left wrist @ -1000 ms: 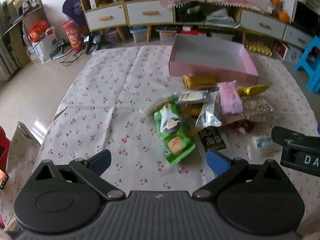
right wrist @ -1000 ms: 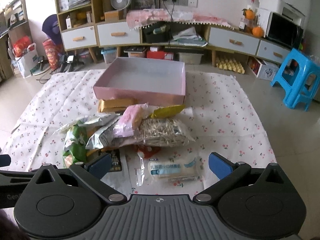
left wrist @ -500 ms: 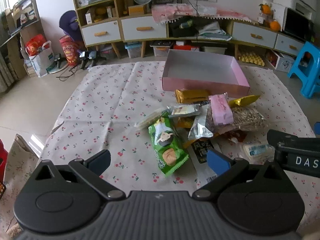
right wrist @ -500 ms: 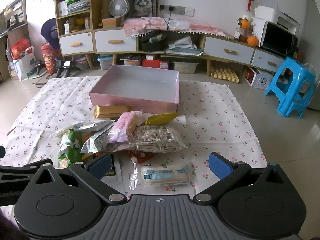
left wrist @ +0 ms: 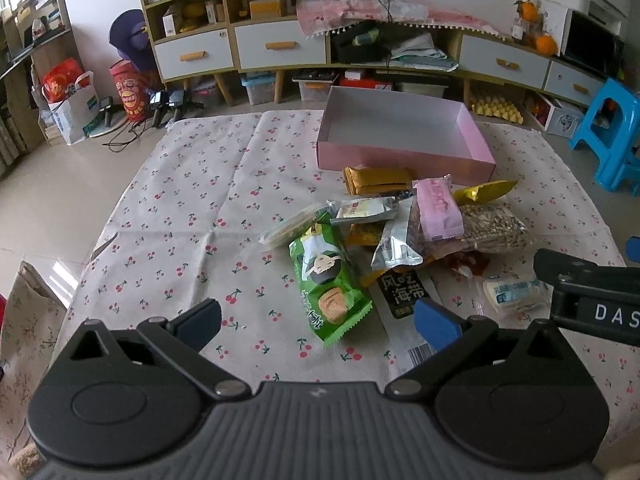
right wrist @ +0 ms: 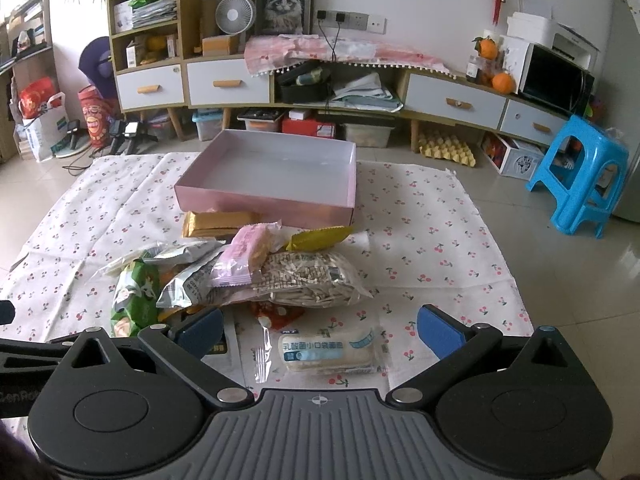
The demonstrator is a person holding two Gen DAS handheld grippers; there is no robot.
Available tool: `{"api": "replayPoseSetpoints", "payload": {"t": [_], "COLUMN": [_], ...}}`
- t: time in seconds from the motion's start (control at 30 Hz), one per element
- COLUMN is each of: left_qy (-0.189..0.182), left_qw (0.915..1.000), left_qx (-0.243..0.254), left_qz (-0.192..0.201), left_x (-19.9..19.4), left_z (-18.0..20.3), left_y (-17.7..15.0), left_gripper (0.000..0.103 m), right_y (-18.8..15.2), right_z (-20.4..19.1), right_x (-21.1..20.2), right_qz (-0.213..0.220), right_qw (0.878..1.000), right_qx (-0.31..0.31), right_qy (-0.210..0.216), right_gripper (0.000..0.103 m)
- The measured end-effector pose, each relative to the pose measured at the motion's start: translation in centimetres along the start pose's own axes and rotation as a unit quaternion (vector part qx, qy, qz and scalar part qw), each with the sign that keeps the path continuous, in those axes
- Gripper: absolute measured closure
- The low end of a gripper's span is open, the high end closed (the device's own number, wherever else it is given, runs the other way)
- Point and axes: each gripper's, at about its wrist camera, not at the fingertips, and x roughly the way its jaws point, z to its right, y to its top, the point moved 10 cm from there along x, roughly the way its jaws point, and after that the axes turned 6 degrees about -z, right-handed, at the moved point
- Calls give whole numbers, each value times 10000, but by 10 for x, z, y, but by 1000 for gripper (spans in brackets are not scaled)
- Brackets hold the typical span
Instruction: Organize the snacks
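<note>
Left wrist view: left gripper [left wrist: 318,318] hangs above the cherry-print cloth [left wrist: 192,200] w/ jaws spread wide, nothing between them. 2 blue pads, one per finger. Just ahead lies 1 green pack [left wrist: 326,276], tilted, its near end between the finger lines but not touched. Behind it, the pile: 1 pale long pack [left wrist: 292,226], 1 small white pack [left wrist: 364,210], 1 silver pack [left wrist: 396,236], 1 pink pack [left wrist: 438,210] on top, 1 seed bag [left wrist: 492,228], 1 gold pack [left wrist: 378,180], 1 yellow pack [left wrist: 486,190], 1 black pack [left wrist: 402,290] flat on the cloth, 1 red pack [left wrist: 466,260] mostly hidden. 1 white bread pack [left wrist: 514,292] sits apart to the right, near the right gripper [left wrist: 588,292], whose dark body pokes in at the edge; its jaws can't be judged here. 1 pink box [left wrist: 404,160] stands behind the pile, open-topped, nothing in it.

Right wrist view: right gripper [right wrist: 320,332] also spread wide, holding nothing, 2 blue pads. Bread pack [right wrist: 330,352] lies flat right between the fingers, untouched. Beyond it the seed bag [right wrist: 312,280], pink pack [right wrist: 246,254] leaning on it, silver pack [right wrist: 188,284], green pack [right wrist: 134,300], gold pack [right wrist: 218,222], yellow pack [right wrist: 318,238]. Box [right wrist: 264,202] behind, touching the gold pack or nearly so; can't tell. 1 blue stool [right wrist: 580,176] on the floor at right, off the cloth [right wrist: 432,248]. Part of the left gripper's body shows at the left edge.
</note>
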Motion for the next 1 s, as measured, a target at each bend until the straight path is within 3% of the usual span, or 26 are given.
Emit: {"api": "replayPoseSetpoints", "payload": {"t": [0.87, 1.0], "left_qy": [-13, 53], "left_qw": [9997, 9999], "left_qx": [-22, 56], "left_qz": [-263, -148], "left_x": [9, 5], "left_z": [-2, -1], "left_y": [1, 4], "left_gripper": [0, 0], "right_y": [6, 9], "right_z": [0, 0], "right_x": [2, 0], "right_qz": [-43, -65], "right_qw": [10000, 10000], "right_qx": [-15, -20], "right_qy": [-16, -49], "right_gripper": [0, 0]}}
